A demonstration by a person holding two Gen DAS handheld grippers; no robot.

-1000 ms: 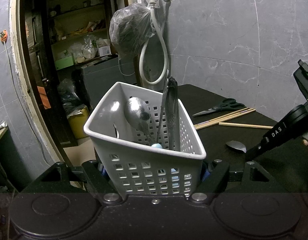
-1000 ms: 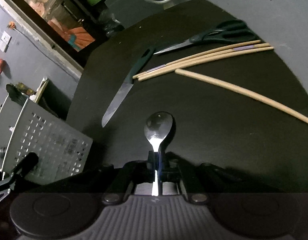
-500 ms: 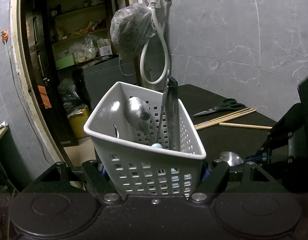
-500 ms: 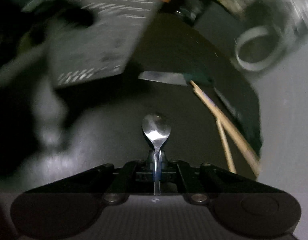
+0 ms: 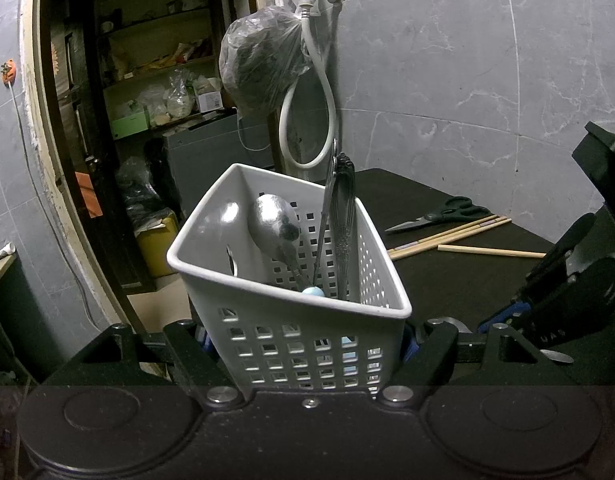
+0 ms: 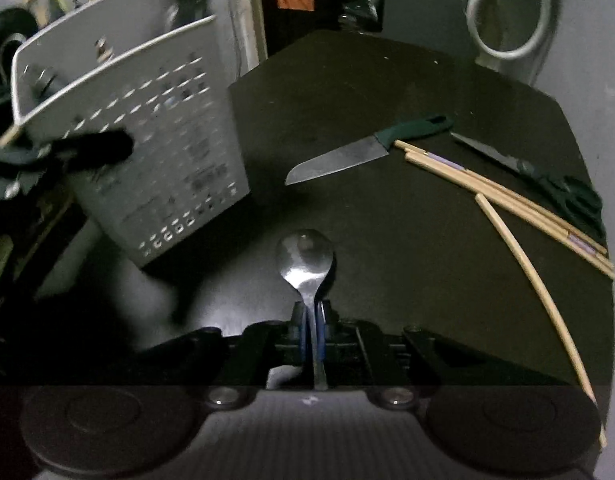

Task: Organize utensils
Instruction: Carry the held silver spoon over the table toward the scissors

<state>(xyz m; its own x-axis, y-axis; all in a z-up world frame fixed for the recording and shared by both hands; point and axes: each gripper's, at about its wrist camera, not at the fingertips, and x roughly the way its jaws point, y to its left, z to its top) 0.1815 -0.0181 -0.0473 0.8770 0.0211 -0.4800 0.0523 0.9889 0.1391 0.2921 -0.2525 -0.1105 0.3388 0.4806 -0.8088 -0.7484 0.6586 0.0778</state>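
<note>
Dark tabletop: left gripper (image 5: 307, 344) clamps the basket (image 5: 291, 280). Right gripper (image 6: 311, 320), jaws opening, pinches a spoon (image 6: 306, 258) short of the basket; loosening now risks dropping it.

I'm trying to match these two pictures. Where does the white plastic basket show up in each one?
Left wrist view: the white basket fills the lower centre, clamped between the left tool's fingers, cutlery standing inside.
Right wrist view: the same basket sits at upper left, tilted and blurred, beyond the spoon in the right tool.
Shared landmark: the chopsticks beside the scissors on the black table, at right in both views.
</note>
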